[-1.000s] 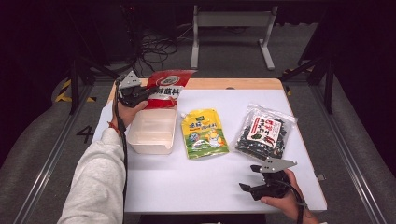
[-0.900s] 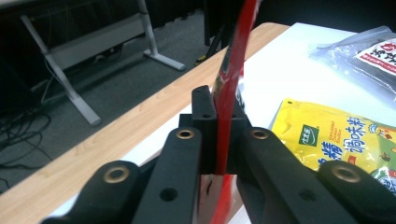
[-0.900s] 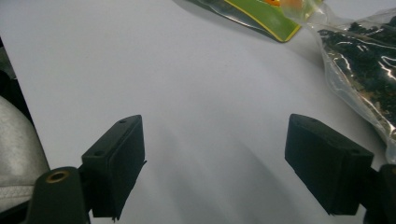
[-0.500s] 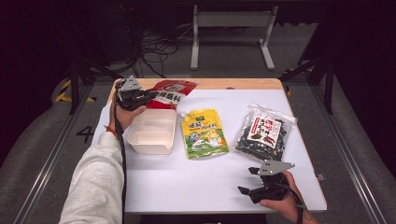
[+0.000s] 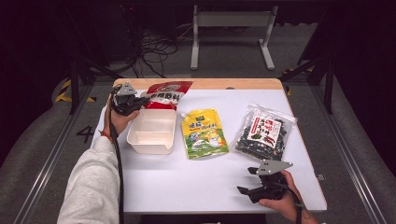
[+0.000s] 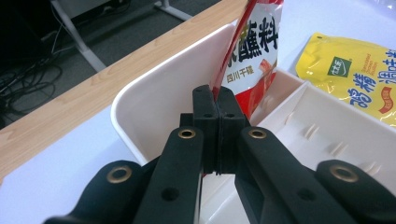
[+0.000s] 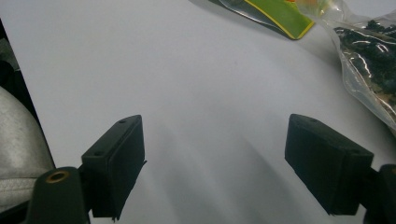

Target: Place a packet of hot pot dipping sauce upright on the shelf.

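White surface carries a tub, yellow pouch & dark-snack bag. Red packet hangs over tub's far rim, corner pinched in L tool, jaws clamped tight. R tool wide open, empty, at near edge.

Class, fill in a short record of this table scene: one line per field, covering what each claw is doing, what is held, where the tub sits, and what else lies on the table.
left claw: shut on the red packet, gripped at its lower edge
red packet: hangs over the tub's far end
tub: white, open, at the table's left side
right claw: open, nothing between its jaws, low over bare table
yellow pouch: flat, right of the tub
clear bag: dark contents, right of the pouch
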`<state>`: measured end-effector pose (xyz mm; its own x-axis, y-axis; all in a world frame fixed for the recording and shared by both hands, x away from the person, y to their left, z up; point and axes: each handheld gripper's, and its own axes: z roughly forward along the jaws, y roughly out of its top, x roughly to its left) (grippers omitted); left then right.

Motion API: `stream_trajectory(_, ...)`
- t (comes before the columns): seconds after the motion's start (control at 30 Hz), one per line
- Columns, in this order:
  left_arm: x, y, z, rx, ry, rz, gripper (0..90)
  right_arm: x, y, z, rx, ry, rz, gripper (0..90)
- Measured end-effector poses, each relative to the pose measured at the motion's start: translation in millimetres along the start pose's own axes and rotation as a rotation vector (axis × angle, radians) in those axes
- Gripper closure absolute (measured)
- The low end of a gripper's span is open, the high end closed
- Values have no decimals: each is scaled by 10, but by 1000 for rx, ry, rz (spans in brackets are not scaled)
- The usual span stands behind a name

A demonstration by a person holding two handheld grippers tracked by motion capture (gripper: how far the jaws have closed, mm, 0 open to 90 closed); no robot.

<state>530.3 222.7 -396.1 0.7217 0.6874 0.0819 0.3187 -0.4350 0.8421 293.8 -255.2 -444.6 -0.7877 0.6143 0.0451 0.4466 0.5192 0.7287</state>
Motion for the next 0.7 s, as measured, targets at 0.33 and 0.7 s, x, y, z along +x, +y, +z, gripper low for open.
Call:
stream_trajectory(0.33,36,-43,12,16,10,-30,875,-13,-3,-4,2,-19,-1,205)
stream_trajectory(0.7,2,-121,-67,-47,31,-75,785,-41,-3,0,-7,-29,25,208)
